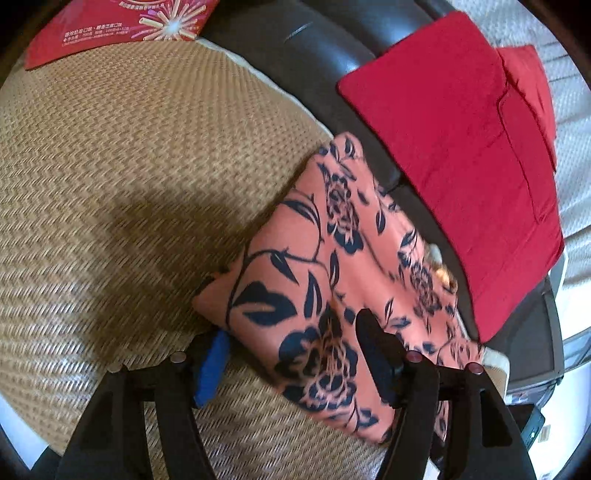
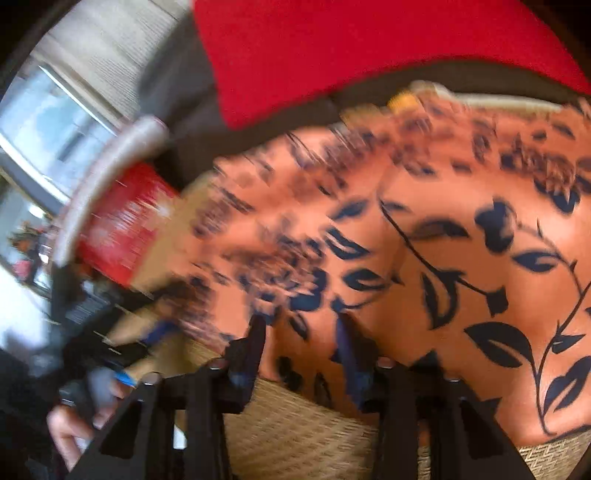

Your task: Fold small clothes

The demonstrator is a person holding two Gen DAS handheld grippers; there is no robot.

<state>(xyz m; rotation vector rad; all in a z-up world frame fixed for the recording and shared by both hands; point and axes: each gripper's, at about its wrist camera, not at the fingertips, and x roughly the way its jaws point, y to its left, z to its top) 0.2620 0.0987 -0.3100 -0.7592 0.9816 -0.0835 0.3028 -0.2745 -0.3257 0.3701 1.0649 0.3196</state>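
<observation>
A folded orange garment (image 1: pixel 332 258) printed with dark blue flowers lies on a woven straw mat (image 1: pixel 129 166). My left gripper (image 1: pixel 293 325) is open over its near corner. One blue-padded finger (image 1: pixel 212 365) sits beside the cloth's edge and the other finger (image 1: pixel 376 362) rests on top of it. The right wrist view is blurred; it shows the same floral garment (image 2: pixel 461 240) filling the picture. My right gripper (image 2: pixel 301 321) stands at the garment's near edge, its two fingers close together with the cloth's hem pinched between them.
A folded red garment (image 1: pixel 454 147) lies on a dark leather cushion (image 1: pixel 314 48) behind the floral one. A red printed box (image 1: pixel 110 26) sits at the mat's far corner. A person's hand (image 2: pixel 74 424) shows at lower left in the right wrist view.
</observation>
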